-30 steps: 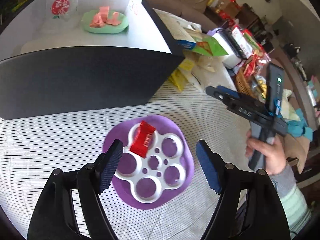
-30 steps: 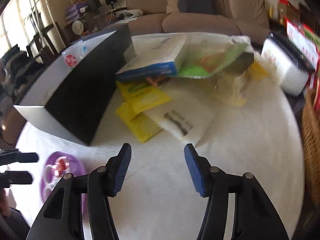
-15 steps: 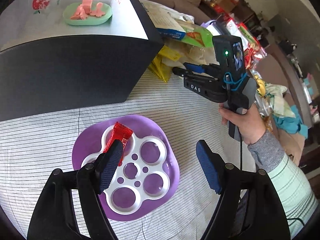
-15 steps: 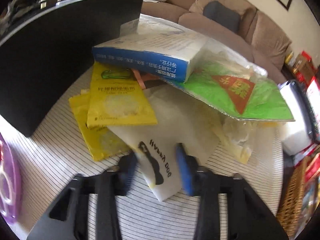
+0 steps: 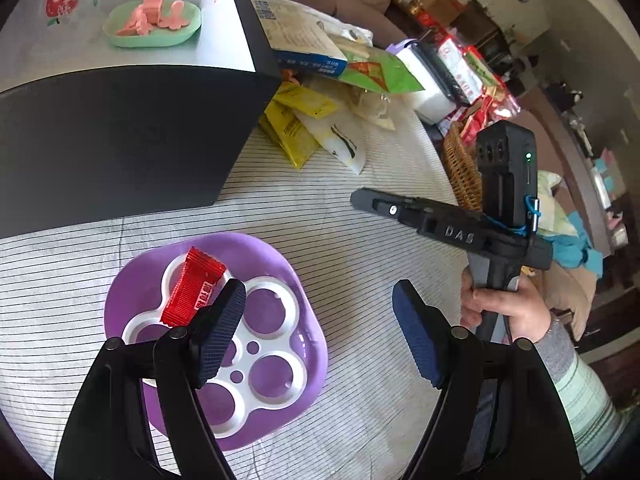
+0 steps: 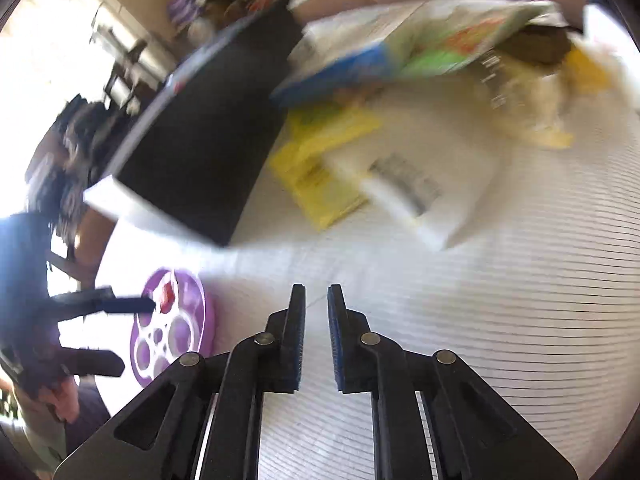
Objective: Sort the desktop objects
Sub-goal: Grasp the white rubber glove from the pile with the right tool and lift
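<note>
The red sachet (image 5: 192,288) lies slanted across the white perforated insert (image 5: 256,360) of the purple dish (image 5: 280,264), which sits near the front of the desk (image 5: 360,208) on the striped cloth, just in front of the big black box (image 5: 120,140). By its look it is a small foil or plastic packet: very light, thin, crinkly and likely slick, with crimped ends. It should bend rather than break, but a flat packet lying on a holed tray gives little to bite on. The raised upper end, near the dish's far rim, looks the better place to pinch, across its narrow width, since the lower end is hidden behind one pad.

The left gripper (image 5: 316,328) hangs over the dish with its jaws standing well apart and nothing between them; its left pad overlaps the sachet's lower corner in the view, and whether it touches cannot be told.

The right gripper (image 6: 316,336) points over bare cloth toward the desk's right side, its jaws closing to a narrow gap with nothing in it. Beyond it, the yellow packets (image 6: 320,160) and a white pouch (image 6: 420,192) lie in a loose heap; these are soft, flat and would slide over each other if nudged.
</note>
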Tool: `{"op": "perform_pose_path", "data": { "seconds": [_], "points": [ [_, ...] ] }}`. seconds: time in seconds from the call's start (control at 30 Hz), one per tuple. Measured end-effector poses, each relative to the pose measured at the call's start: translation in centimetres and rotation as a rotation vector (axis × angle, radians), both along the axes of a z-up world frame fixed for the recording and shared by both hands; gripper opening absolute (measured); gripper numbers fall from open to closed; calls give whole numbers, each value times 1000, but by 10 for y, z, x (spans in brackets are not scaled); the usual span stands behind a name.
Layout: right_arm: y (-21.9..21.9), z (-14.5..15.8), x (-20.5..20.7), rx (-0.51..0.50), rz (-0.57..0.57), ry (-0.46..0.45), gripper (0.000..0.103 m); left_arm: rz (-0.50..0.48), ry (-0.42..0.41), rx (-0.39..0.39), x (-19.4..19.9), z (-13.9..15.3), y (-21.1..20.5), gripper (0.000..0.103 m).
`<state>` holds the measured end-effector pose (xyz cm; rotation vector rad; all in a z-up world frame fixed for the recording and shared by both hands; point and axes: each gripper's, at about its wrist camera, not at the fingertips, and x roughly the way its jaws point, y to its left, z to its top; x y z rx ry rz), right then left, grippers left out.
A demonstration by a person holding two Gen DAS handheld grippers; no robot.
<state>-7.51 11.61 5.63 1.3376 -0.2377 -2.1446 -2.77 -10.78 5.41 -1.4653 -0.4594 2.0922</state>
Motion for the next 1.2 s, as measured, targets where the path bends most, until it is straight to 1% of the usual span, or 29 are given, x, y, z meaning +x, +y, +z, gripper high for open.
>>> {"op": "perform_pose_path", "data": {
  "seconds": [0.03,0.07,0.1,0.17,0.2,0.27,0.3,0.33,0.43,0.5,0.53,0.57,0.6,0.63,0.7,0.73,0.77,0.8,0.83,0.9,0.93,0.97,1.0,1.03,1.07,1.1,1.13,1.2],
  "points": [
    [13,3,-4,-37,-66,0,47,3,1,20,-1,1,2,76],
    [26,4,-10,-76,-139,-11,60,9,4,44,-2,2,3,78],
    [38,2,-14,-119,-209,-22,70,18,5,72,-4,3,5,79],
    [56,-4,-23,-199,-296,-36,69,26,8,135,-9,5,12,79],
    [60,-6,-28,-215,-318,-31,69,31,10,163,-12,5,15,79],
    [57,-11,-34,-193,-315,-7,70,33,15,204,-17,7,23,79],
    [55,-14,-38,-182,-304,-9,69,32,16,213,-19,7,27,79],
    [52,-18,-42,-201,-297,-21,69,27,17,220,-20,7,31,79],
    [51,-33,-53,-365,-276,-62,70,11,13,218,-22,5,40,79],
    [53,-37,-59,-489,-263,-62,70,11,8,192,-21,1,42,79],
    [63,-38,-54,-544,-257,-54,70,17,3,184,-23,-1,41,79],
    [67,-38,-54,-591,-251,-50,70,21,-2,185,-23,-3,40,79],
    [69,-39,-55,-607,-250,-55,70,25,-7,188,-24,-4,39,79],
    [70,-40,-56,-597,-256,-64,70,28,-10,188,-25,-6,38,79],
    [71,-44,-56,-601,-230,-86,70,30,-15,182,-25,-8,38,79],
    [69,-45,-56,-540,-219,-93,62,29,-16,177,-26,-9,38,79],
    [66,-45,-56,-486,-198,-98,59,25,-16,174,-25,-9,39,79],
    [64,-44,-56,-453,-183,-106,57,20,-15,174,-24,-8,41,79],
    [64,-43,-56,-469,-175,-115,60,15,-12,173,-24,-8,42,79],
    [64,-44,-62,-583,-146,-135,61,3,-3,175,-22,-6,44,79],
    [64,-42,-64,-644,-127,-119,62,-3,3,174,-21,-5,45,79],
    [64,-37,-67,-677,-114,-85,62,-6,9,173,-20,-4,46,79],
    [62,-32,-71,-661,-116,-51,62,-8,14,171,-19,-3,46,79],
    [55,-30,-75,-575,-127,-30,62,-9,14,169,-19,-3,47,79],
    [44,-31,-81,-444,-138,-39,62,-9,11,166,-19,-4,47,79],
    [33,-35,-87,-371,-120,-72,62,-7,8,162,-19,-4,46,79],
    [23,-37,-86,-381,-73,-89,62,-4,5,159,-19,-5,45,79],
    [5,-32,-77,-373,13,-51,63,5,1,160,-21,-5,43,79]
  ]
}}
